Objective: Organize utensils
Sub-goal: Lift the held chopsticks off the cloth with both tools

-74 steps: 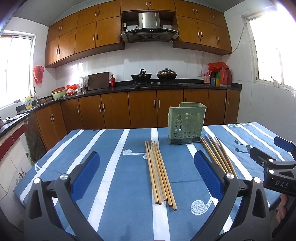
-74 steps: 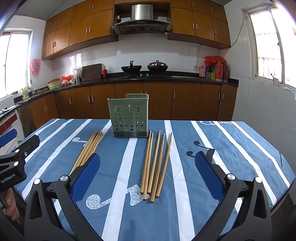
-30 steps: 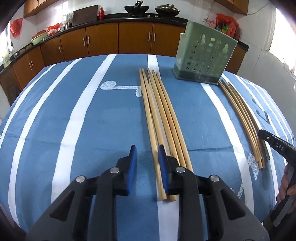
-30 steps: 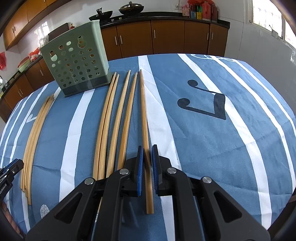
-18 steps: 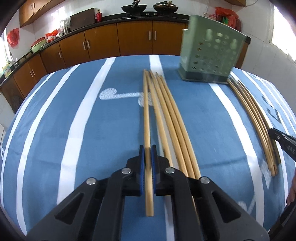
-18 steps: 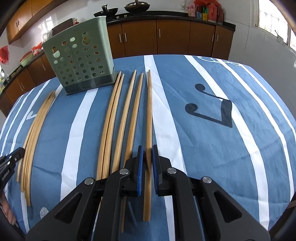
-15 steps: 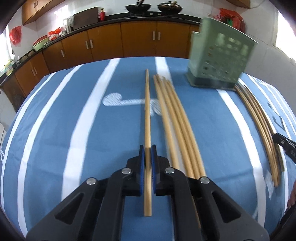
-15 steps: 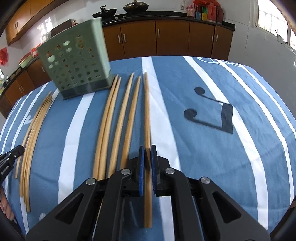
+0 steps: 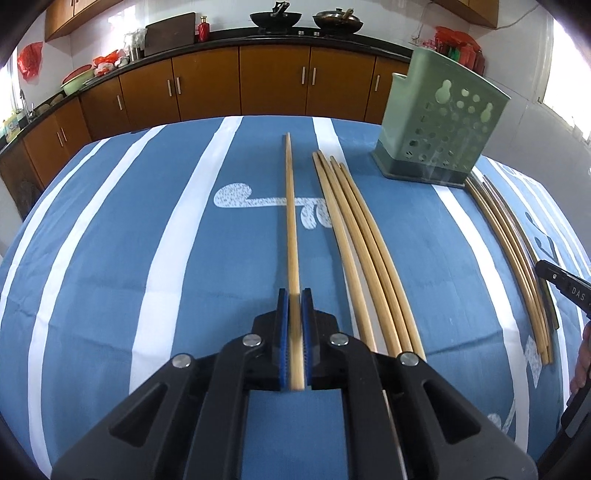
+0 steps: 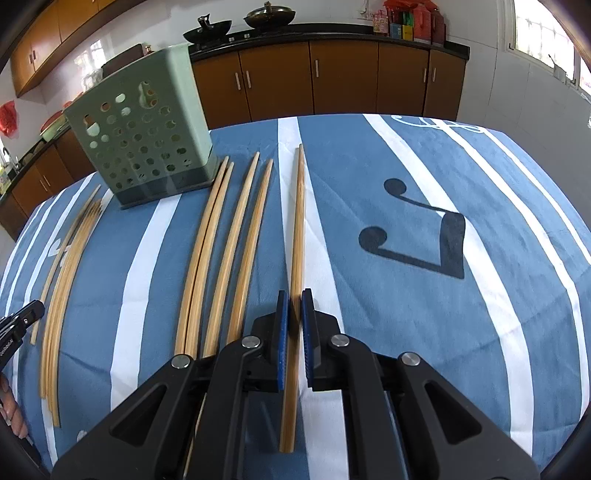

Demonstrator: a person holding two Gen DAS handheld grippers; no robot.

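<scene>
My left gripper (image 9: pixel 294 295) is shut on one long bamboo chopstick (image 9: pixel 290 206), which points away over the blue striped tablecloth (image 9: pixel 147 240). Several more chopsticks (image 9: pixel 354 229) lie just right of it. A green perforated utensil holder (image 9: pixel 439 125) stands at the far right. My right gripper (image 10: pixel 294 297) is shut on another chopstick (image 10: pixel 297 214). Several chopsticks (image 10: pixel 225 236) lie to its left, the green holder (image 10: pixel 144 144) stands at the far left, and another bundle (image 10: pixel 66 258) lies beyond it.
Brown kitchen cabinets (image 9: pixel 273 81) and a counter with two woks (image 9: pixel 275 16) stand behind the table. The right gripper's tip (image 9: pixel 561 284) shows at the left wrist view's right edge; the left gripper's tip (image 10: pixel 18 325) shows at the right wrist view's left edge.
Both grippers came down from open, closed on a chopstick each, and lifted it. Each held chopstick has since moved sideways, apart from its bundle.
</scene>
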